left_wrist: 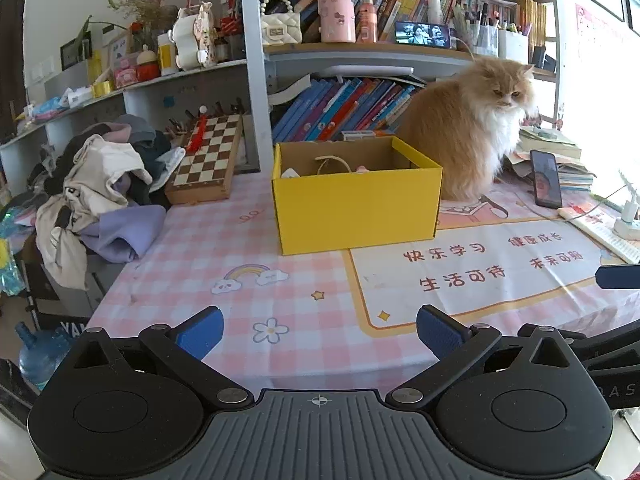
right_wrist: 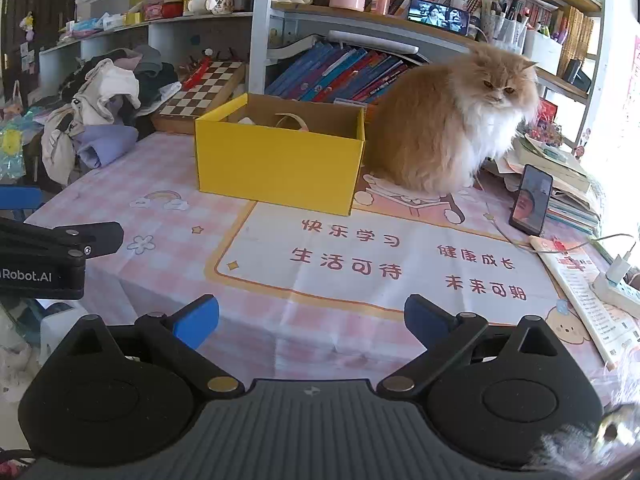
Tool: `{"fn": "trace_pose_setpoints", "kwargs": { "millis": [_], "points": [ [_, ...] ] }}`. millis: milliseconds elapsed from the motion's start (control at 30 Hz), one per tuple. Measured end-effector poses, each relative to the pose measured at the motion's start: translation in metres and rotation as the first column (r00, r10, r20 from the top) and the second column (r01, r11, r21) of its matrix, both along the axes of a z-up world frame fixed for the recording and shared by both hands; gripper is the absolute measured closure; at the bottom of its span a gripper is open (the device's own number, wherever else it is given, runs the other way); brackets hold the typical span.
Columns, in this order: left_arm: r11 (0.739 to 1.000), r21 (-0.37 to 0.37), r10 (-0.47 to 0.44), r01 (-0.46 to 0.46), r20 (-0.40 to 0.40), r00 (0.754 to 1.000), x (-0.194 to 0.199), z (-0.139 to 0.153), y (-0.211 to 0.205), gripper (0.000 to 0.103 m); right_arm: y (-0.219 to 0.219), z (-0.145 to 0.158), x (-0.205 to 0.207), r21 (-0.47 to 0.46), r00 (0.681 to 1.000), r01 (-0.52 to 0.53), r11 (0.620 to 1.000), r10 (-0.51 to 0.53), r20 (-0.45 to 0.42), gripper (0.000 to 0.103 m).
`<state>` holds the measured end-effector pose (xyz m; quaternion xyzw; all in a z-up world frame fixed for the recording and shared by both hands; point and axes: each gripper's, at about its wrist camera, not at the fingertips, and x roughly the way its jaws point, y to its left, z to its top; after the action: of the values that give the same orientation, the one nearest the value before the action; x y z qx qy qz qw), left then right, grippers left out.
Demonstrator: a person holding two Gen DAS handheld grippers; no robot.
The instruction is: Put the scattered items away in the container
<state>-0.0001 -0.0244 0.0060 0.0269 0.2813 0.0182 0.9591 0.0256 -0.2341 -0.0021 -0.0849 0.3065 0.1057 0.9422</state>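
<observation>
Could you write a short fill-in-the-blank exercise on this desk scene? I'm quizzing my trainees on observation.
1. The open cardboard box on the checked tablecloth is ____ outside.
2. The fluffy orange-and-white cat sits directly ____ that box.
3. The wooden chessboard leans by a pile of ____.
4. Both the left gripper and right gripper hold ____.

Missing words: yellow; beside; clothes; nothing

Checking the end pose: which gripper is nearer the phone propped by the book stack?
Right. The right gripper sits open over the printed mat, with the phone ahead to its right; the left gripper, also open, is farther left, facing the yellow box.
</observation>
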Motion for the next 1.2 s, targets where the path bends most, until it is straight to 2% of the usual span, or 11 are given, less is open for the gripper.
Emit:
{"fn": "trace_pose_setpoints", "kwargs": {
  "millis": [100, 1200],
  "points": [
    [1.0, -0.003, 0.003, -0.003, -0.005, 1.0, -0.0006, -0.001, 0.0006, 0.0, -0.0006, -0.0001, 0.0, 0.003, 1.0, -0.002, 1.0, 0.002, -0.002, 0.0],
    [1.0, 0.004, -0.017, 0.017, -0.01, 1.0, -0.0049, -0.0002, 0.0015, 0.0, 0.0053, -0.0002, -0.0027, 0.011, 1.0, -0.015, 1.0, 0.016, -0.017, 0.0]
  ]
}}
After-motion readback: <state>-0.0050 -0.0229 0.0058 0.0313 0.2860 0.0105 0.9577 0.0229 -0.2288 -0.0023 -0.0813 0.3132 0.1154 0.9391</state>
